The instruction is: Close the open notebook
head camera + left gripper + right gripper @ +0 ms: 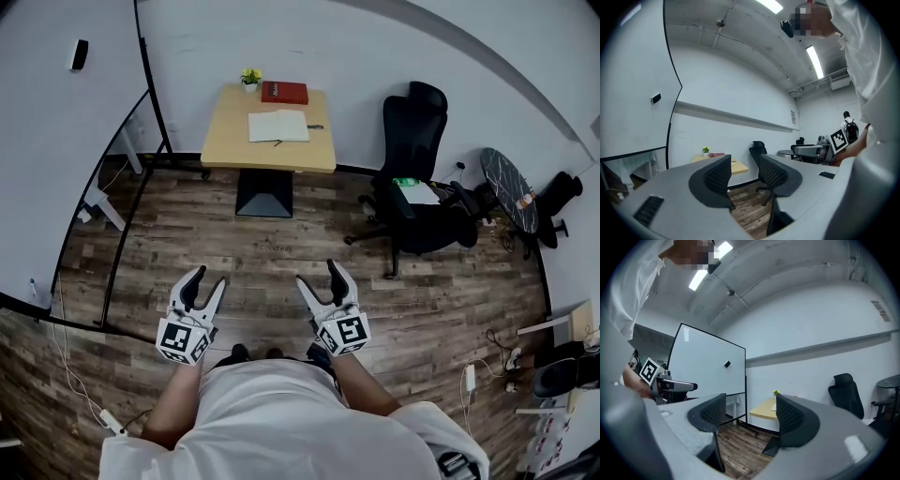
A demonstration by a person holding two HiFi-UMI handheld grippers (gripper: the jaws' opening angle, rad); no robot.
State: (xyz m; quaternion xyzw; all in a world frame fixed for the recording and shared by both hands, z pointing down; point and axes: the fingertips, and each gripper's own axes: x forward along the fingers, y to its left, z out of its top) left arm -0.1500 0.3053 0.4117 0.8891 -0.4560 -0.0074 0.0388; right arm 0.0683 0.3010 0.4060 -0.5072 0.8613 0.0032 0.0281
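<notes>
An open white notebook lies flat on a small light-wood desk against the far wall, with a dark pen to its right. Both grippers are held far from it, close to the person's body over the wood floor. My left gripper is open and holds nothing. My right gripper is also open and holds nothing. In the left gripper view the desk shows small between the jaws of the left gripper. In the right gripper view the desk shows between the jaws of the right gripper.
A red book and a small potted plant sit at the desk's back edge. A black office chair stands right of the desk, a whiteboard on a wheeled frame to its left. Cables and a power strip lie on the floor.
</notes>
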